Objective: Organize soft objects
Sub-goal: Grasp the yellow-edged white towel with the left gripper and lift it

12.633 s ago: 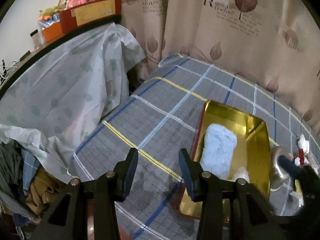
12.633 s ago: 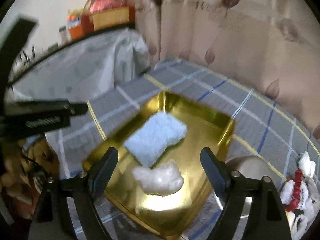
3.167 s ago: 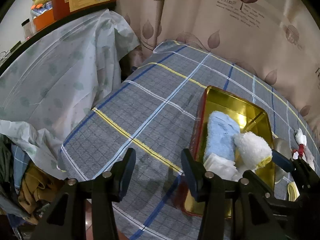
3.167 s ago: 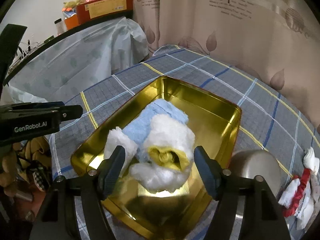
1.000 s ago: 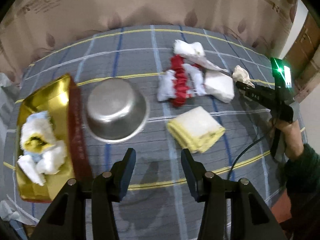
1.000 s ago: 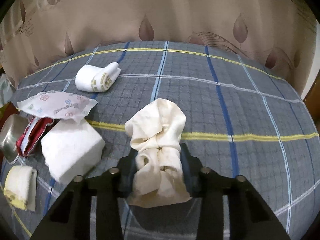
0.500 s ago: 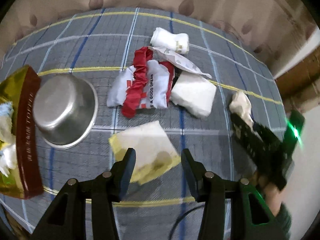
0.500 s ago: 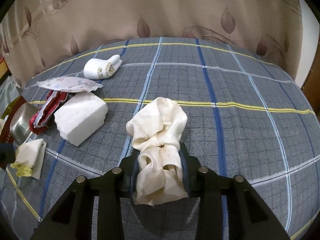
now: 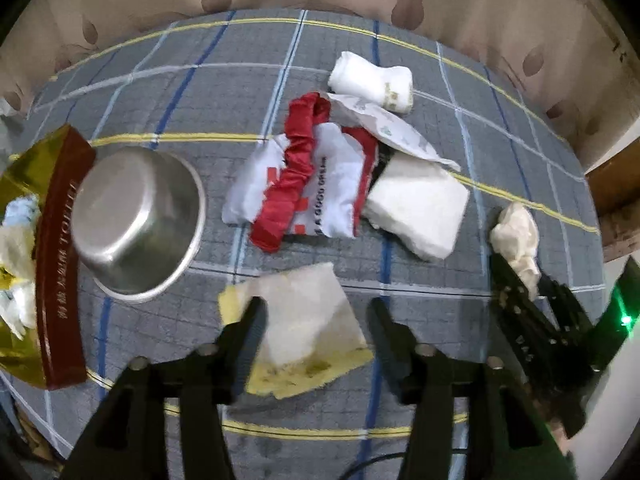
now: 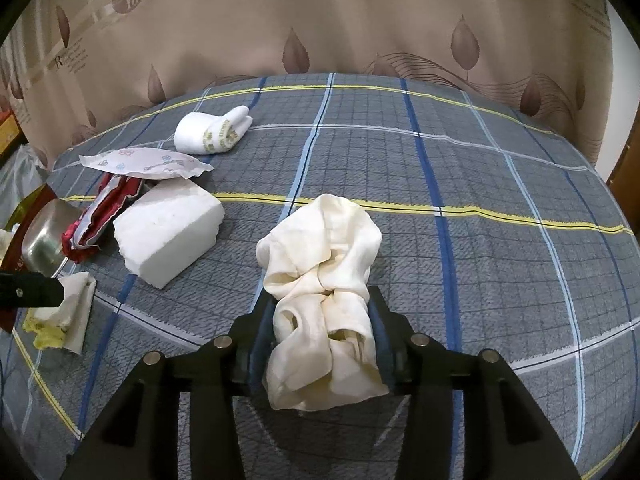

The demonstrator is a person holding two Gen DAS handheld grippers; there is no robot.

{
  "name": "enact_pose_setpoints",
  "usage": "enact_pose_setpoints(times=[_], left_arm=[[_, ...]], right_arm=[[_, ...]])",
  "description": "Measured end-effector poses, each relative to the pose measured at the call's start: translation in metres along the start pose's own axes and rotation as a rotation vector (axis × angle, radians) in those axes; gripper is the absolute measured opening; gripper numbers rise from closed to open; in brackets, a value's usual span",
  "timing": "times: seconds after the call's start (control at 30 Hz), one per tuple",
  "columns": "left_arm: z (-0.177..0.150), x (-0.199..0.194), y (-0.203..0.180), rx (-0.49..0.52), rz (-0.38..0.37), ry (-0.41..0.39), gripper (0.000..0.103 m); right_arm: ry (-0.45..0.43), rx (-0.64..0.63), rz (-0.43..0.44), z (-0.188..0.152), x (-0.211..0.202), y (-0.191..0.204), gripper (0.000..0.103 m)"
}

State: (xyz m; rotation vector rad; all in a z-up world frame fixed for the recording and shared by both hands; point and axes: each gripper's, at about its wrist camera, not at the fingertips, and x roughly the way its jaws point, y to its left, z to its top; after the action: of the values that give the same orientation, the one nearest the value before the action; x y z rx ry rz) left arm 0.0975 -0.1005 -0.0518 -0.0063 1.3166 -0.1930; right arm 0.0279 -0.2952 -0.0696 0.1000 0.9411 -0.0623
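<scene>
My right gripper (image 10: 320,312) is shut on a crumpled cream cloth (image 10: 320,264) and holds it just above the plaid bed cover; it also shows in the left wrist view (image 9: 516,236). My left gripper (image 9: 316,316) is open, its fingers on either side of a folded white and yellow cloth (image 9: 304,320) that lies on the cover. The same cloth shows in the right wrist view (image 10: 68,312). A gold tray (image 9: 24,176) at the far left holds several soft items.
An upturned steel bowl (image 9: 136,224) sits beside the tray. A red and white bag (image 9: 308,184), a white foam block (image 9: 420,208), a rolled white towel (image 9: 372,80) and a printed flat packet (image 9: 392,128) lie mid-cover. A curtain (image 10: 320,20) stands behind.
My left gripper has moved down and closer, so the white and yellow cloth now lies between its open fingers. My right gripper still holds the cream cloth and has shifted slightly.
</scene>
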Motion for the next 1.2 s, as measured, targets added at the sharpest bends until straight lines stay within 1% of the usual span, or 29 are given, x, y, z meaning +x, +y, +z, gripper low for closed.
enact_pose_setpoints(times=[0.03, 0.1, 0.2, 0.4, 0.5, 0.6, 0.7, 0.77, 0.87, 0.93, 0.97, 1.07, 1.13, 1.2], left_arm=[[0.000, 0.003, 0.001, -0.002, 0.011, 0.004, 0.059], [-0.002, 0.009, 0.005, -0.016, 0.011, 0.012, 0.060], [-0.003, 0.012, 0.002, -0.004, 0.027, -0.008, 0.063], [-0.002, 0.015, 0.006, -0.007, 0.036, -0.020, 0.064], [-0.008, 0.014, 0.002, 0.025, 0.052, -0.042, 0.065], [-0.013, 0.018, -0.003, 0.060, 0.068, -0.081, 0.067], [-0.019, 0.016, -0.003, 0.080, 0.063, -0.112, 0.067], [-0.021, 0.013, 0.000, 0.071, 0.045, -0.120, 0.067], [-0.021, 0.008, 0.007, 0.045, 0.027, -0.101, 0.070], [-0.023, 0.006, 0.008, 0.038, 0.040, -0.095, 0.074], [-0.023, 0.008, 0.009, 0.034, 0.041, -0.084, 0.078], [-0.026, 0.028, 0.014, -0.015, 0.010, -0.001, 0.080], [-0.029, 0.025, 0.010, 0.008, 0.040, -0.051, 0.080], [-0.030, 0.030, 0.009, 0.007, 0.044, -0.030, 0.080]], right_arm=[[0.000, 0.000, 0.001, 0.000, 0.000, 0.000, 0.044], [0.000, 0.000, 0.003, 0.000, 0.000, 0.000, 0.045], [0.000, 0.001, 0.003, 0.000, 0.000, 0.001, 0.045], [0.001, 0.001, 0.003, 0.001, 0.000, 0.002, 0.046], [0.001, 0.001, 0.003, 0.001, 0.000, 0.002, 0.046], [0.001, 0.001, 0.003, 0.000, 0.000, 0.001, 0.046], [0.001, 0.001, 0.003, 0.000, 0.000, 0.001, 0.046], [0.001, 0.001, 0.003, 0.001, 0.000, 0.002, 0.047], [0.001, 0.001, 0.003, 0.000, 0.000, 0.001, 0.047], [0.001, 0.001, 0.003, 0.000, 0.000, 0.002, 0.048], [0.001, 0.001, 0.004, 0.000, -0.001, 0.001, 0.048], [0.002, -0.004, 0.004, 0.000, 0.000, 0.004, 0.049], [0.002, -0.005, 0.005, 0.001, 0.000, 0.005, 0.050], [0.002, -0.005, 0.009, 0.001, 0.000, 0.004, 0.051]])
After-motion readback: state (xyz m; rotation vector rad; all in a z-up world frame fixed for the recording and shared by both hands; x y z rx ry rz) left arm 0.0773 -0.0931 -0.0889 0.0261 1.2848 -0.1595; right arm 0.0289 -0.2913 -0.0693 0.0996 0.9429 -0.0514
